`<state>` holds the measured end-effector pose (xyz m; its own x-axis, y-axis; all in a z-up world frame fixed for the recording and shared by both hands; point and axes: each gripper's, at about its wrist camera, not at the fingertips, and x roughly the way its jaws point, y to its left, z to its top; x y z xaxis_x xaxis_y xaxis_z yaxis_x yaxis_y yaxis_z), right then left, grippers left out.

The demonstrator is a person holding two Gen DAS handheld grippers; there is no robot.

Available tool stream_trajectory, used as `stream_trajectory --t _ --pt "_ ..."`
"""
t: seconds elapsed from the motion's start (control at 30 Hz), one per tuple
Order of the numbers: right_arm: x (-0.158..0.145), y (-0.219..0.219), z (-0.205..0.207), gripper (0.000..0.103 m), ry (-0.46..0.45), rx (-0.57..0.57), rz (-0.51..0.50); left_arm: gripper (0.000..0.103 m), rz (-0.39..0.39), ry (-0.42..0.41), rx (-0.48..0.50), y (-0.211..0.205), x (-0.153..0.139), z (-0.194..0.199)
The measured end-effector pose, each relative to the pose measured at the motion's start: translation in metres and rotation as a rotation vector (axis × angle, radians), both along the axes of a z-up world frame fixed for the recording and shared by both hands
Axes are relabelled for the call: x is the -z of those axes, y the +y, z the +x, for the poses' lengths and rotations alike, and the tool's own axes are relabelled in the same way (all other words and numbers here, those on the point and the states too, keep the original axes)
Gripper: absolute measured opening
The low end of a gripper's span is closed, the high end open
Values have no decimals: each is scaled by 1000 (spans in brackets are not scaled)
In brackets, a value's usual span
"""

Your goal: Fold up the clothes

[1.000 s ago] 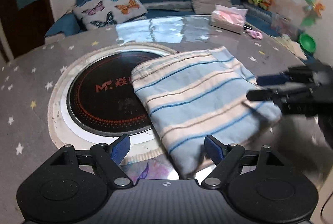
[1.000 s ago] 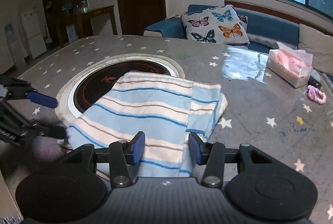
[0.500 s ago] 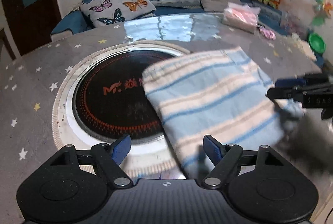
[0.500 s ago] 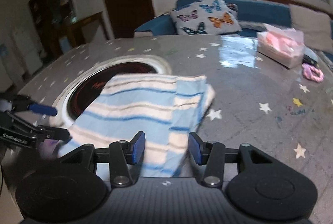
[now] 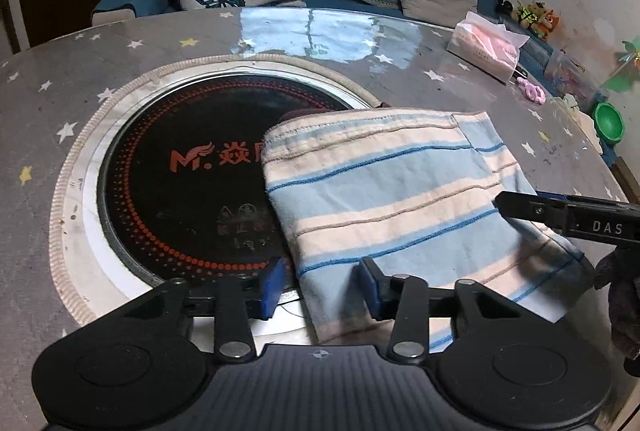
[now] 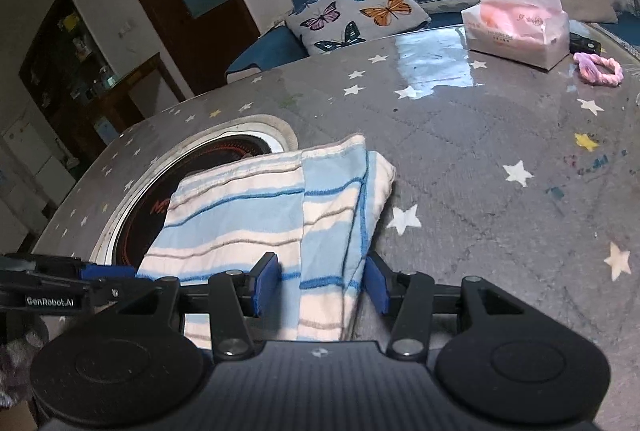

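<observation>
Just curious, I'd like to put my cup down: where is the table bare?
Bare tabletop lies between the striped cloth and the tissue pack. More lies left of the round black hob. The near edge is crowded: both grippers sit at the cloth. The far right rim holds a pink hair tie and a green bowl.

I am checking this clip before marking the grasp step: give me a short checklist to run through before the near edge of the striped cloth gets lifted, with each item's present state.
1. Striped cloth lies folded and flat on the table: ok.
2. Near edge of the cloth sits between the left claw pads: ok; its jaws are closing.
3. Left claw pads press on the cloth: not ok, gaps show on both sides.
4. Cloth edge sits between the right claw pads: ok.
5. Right claw grips the cloth firmly: cannot tell.
6. Tissue pack and pink hair tie lie apart from the cloth: ok.
</observation>
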<state>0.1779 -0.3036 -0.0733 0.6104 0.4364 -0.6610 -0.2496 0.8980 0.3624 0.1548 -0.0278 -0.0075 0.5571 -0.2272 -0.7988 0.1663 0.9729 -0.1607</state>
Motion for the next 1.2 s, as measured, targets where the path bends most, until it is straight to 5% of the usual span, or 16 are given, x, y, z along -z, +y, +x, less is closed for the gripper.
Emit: stream_trajectory --t 0.33,0.57,0.93,1.2 --pt "2 -2 0 20 6 10 21 19 6 -17 0 -6 0 -1" --pt "2 -3 -6 18 -2 -14 28 15 11 -18 -30 -5 -2 -4" --pt "6 2 0 31 -23 -17 9 21 38 -24 -47 -13 0 -5" --pt "-4 4 -10 14 -24 -21 52 8 34 -68 -44 -7 -7 -16"
